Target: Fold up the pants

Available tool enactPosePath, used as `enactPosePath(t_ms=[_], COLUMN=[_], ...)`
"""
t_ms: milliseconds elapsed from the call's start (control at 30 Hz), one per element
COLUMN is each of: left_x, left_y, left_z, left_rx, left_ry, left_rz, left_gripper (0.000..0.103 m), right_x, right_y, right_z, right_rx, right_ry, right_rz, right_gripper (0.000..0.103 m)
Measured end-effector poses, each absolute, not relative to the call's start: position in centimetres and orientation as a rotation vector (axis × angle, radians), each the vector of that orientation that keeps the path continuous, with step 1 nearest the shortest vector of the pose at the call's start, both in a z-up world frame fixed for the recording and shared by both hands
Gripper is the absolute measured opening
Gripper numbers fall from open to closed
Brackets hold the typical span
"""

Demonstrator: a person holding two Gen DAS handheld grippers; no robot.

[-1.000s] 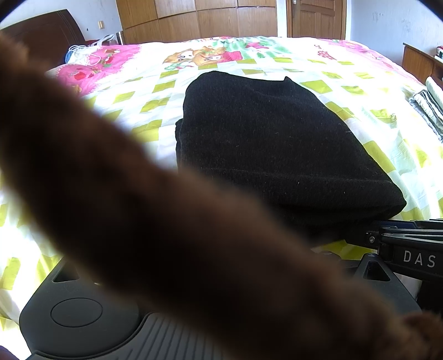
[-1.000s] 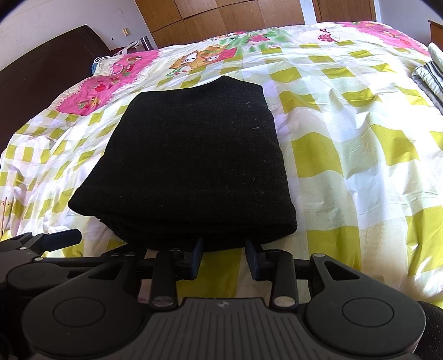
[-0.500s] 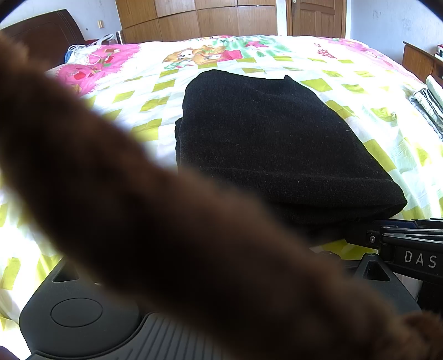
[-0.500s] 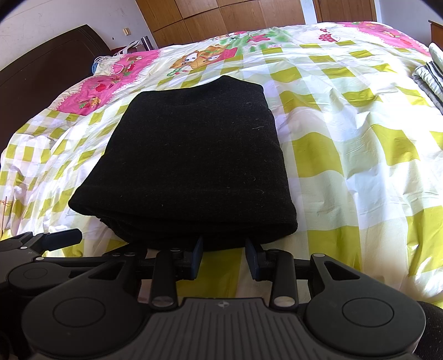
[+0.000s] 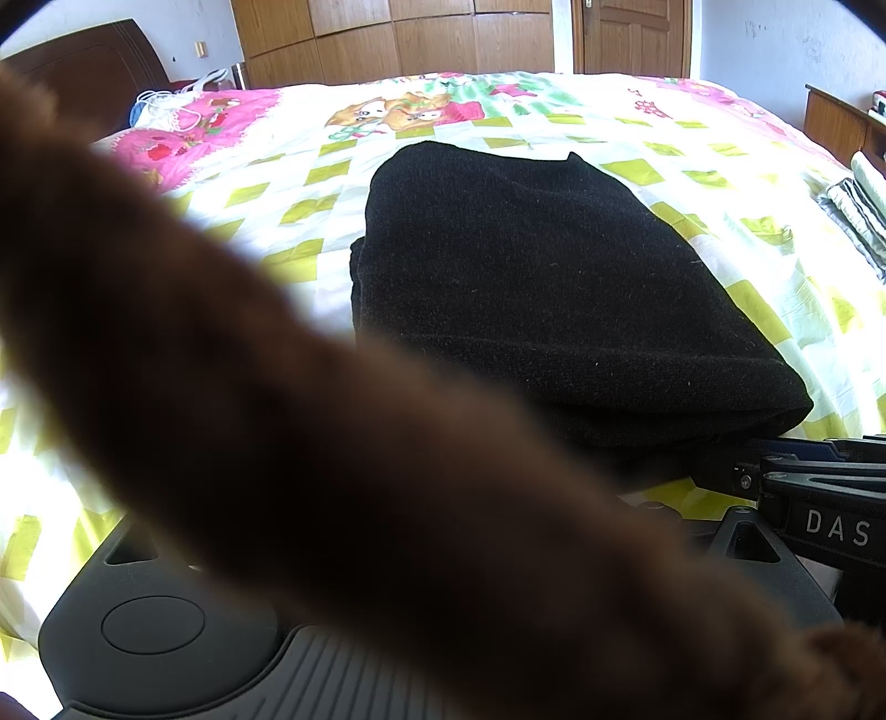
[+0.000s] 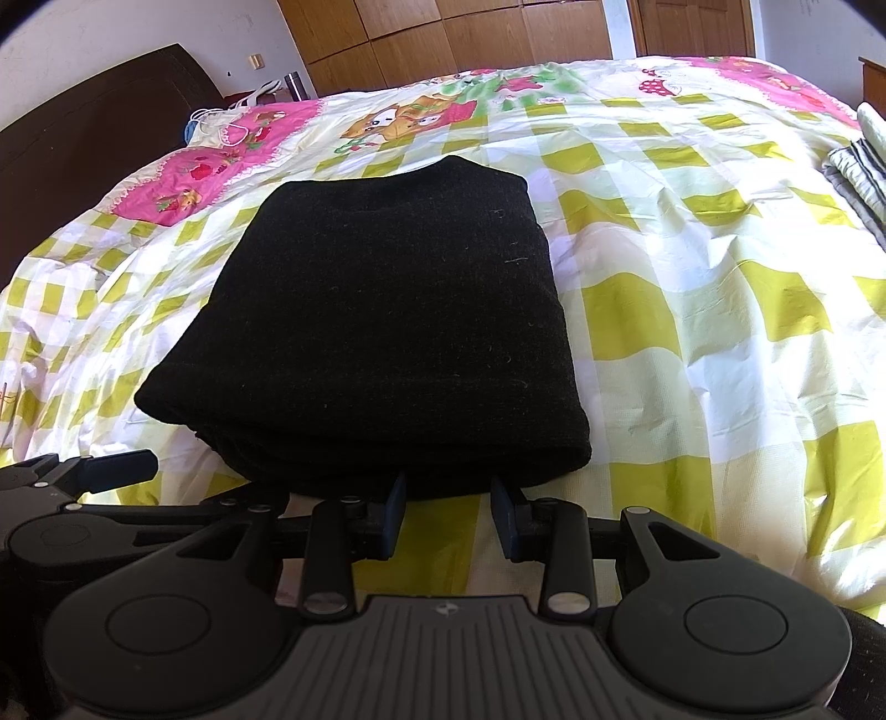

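The black pants [image 6: 382, 327] lie folded into a thick rectangle on the checked bedspread [image 6: 692, 310]. My right gripper [image 6: 448, 498] is open, its fingertips just short of the stack's near edge, with only bedspread showing between them. In the left wrist view the pants [image 5: 554, 288] lie ahead, and the right gripper [image 5: 797, 482] reaches in from the right at their near corner. A blurred brown furry sleeve [image 5: 310, 443] covers the left gripper's fingers there. In the right wrist view, the left gripper [image 6: 122, 471] shows one dark finger, beside the stack's near left corner.
A dark headboard [image 6: 83, 138] stands at the left, with wooden wardrobes and a door [image 6: 692, 27] behind the bed. Striped folded cloth [image 6: 858, 171] lies at the bed's right edge. White cables and a bag [image 5: 177, 105] sit near the pink pillow end.
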State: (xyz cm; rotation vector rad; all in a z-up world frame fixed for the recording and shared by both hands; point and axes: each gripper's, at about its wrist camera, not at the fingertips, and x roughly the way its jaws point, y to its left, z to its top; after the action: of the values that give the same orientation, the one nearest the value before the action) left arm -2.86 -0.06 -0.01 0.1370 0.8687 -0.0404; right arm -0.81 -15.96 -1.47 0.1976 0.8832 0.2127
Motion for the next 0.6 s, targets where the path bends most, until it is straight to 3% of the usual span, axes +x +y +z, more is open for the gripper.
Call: enactPosePath(t_ms=[600], left_x=[-3.5], left_y=[0.0], left_z=[0.4], left_rx=[0.142], left_ry=[0.86], left_rz=[-0.062], left_gripper=[0.098], right_x=[-2.0], right_y=[-15.5], right_z=[-1.1], right_rx=[0.145], right_ry=[0.883], right_rz=[0.192], right_gripper=[0.049])
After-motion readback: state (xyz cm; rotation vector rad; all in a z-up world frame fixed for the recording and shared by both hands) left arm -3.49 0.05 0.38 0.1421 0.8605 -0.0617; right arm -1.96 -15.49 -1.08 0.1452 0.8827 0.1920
